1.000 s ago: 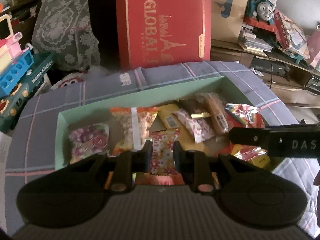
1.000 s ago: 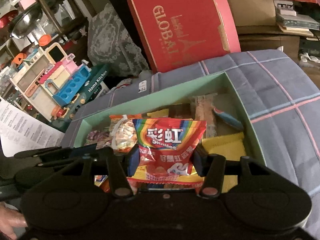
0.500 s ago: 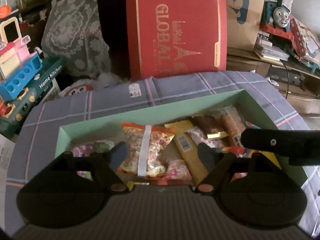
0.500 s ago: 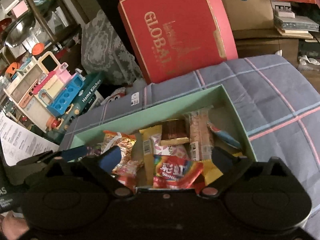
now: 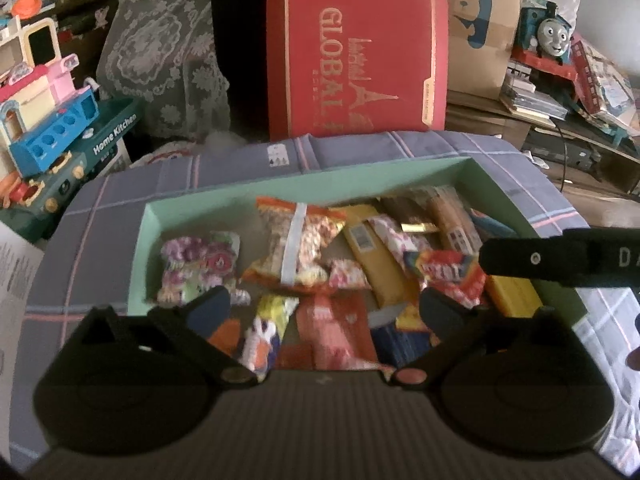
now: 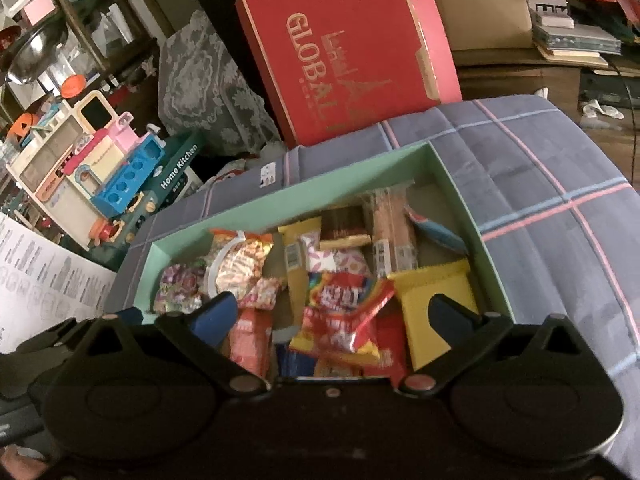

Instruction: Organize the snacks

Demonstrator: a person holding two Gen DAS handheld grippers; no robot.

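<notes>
Snacks all in green tray (image 5: 138,248), directly ahead-below both tools. Left hand-held gripper (image 5: 324,308): jaws opening, nothing between. Right hand-held gripper (image 6: 332,312): spread wide, empty. Rainbow candy bag (image 6: 340,320) nearest right, long axis near-far.

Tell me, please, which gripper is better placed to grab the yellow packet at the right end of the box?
Right. The yellow packet lies directly before the open jaws of the right gripper; the left gripper, jaws opening, faces the middle of the box.
</notes>
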